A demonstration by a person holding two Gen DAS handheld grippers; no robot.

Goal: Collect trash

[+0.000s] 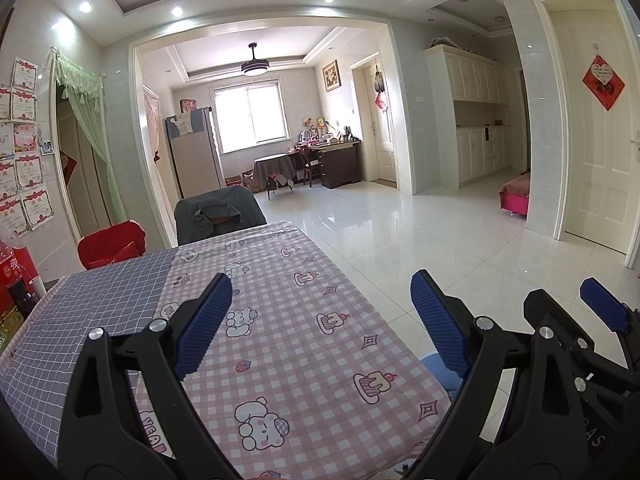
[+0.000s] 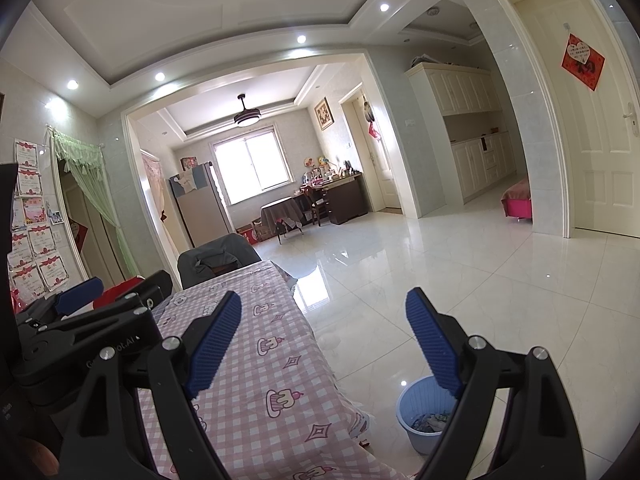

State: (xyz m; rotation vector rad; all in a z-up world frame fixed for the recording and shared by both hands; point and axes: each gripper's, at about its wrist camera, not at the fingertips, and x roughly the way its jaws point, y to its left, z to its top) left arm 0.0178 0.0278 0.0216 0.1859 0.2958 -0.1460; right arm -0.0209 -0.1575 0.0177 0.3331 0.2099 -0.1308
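Observation:
My left gripper [image 1: 320, 320] is open and empty, held above the pink checked tablecloth of the table [image 1: 304, 320]. My right gripper [image 2: 324, 340] is open and empty, held over the table's right edge and the floor. A light blue bin [image 2: 416, 416] stands on the floor by the table's right side, with scraps of trash inside it. Its rim also shows in the left wrist view [image 1: 438, 368]. The right gripper also appears at the right of the left wrist view [image 1: 560, 308]. No loose trash shows on the table.
A grey-covered chair [image 1: 218, 214] and a red-covered chair [image 1: 112, 244] stand at the table's far end. Red bottles [image 1: 12, 276] sit at the far left. White tiled floor [image 1: 440, 232] stretches to the right. A pink bed [image 1: 516, 196] is beyond.

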